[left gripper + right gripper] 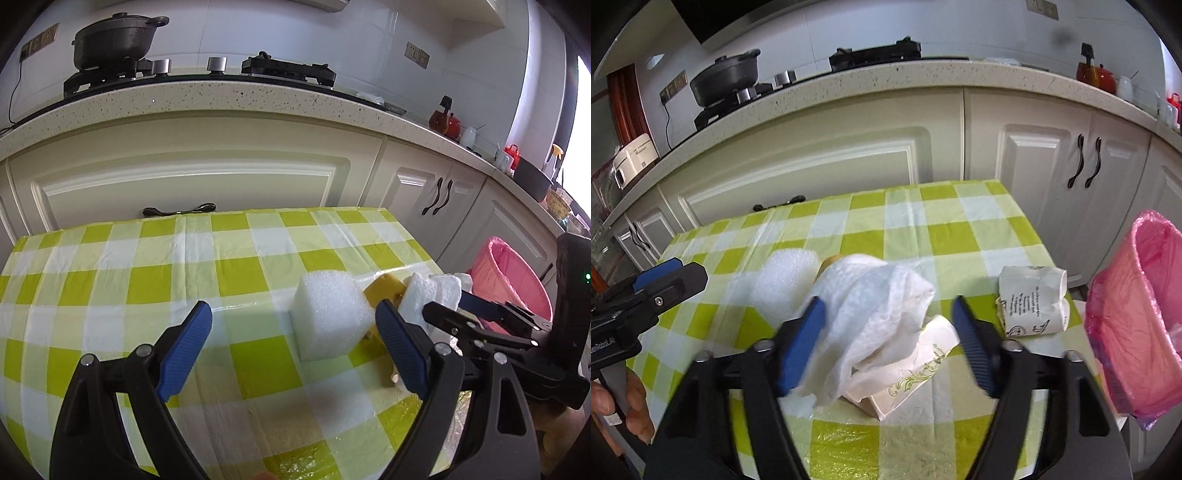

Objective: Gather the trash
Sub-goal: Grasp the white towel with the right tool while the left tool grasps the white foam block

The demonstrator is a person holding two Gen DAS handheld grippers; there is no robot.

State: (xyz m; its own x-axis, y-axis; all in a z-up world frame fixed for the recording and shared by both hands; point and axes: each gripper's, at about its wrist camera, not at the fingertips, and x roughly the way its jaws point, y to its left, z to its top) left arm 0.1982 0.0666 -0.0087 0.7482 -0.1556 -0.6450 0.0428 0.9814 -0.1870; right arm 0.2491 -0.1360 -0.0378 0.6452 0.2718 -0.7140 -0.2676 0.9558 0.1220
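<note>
Both grippers we held low over the green-checked tablecloth (122, 280). Our left gripper (291, 343) stood with its jaws wide apart and nothing pressed between them; a white foam block (328, 317) sat on the cloth between the blue fingers, nearer the right one, untouched as far as we could tell. Just behind the block lay a yellow object (384, 291), mostly hidden.

Our right gripper (890, 347) straddled a crumpled white tissue (868, 314) that lay over a squashed paper cup (916, 373). Its left finger (801, 350) touched the tissue's edge, while the right finger stood clear, so we saw no grip.

Right of it lay a second crushed paper cup (1032, 302), near the table's right edge. Beyond that edge stood a pink-lined bin (1137, 314).
</note>
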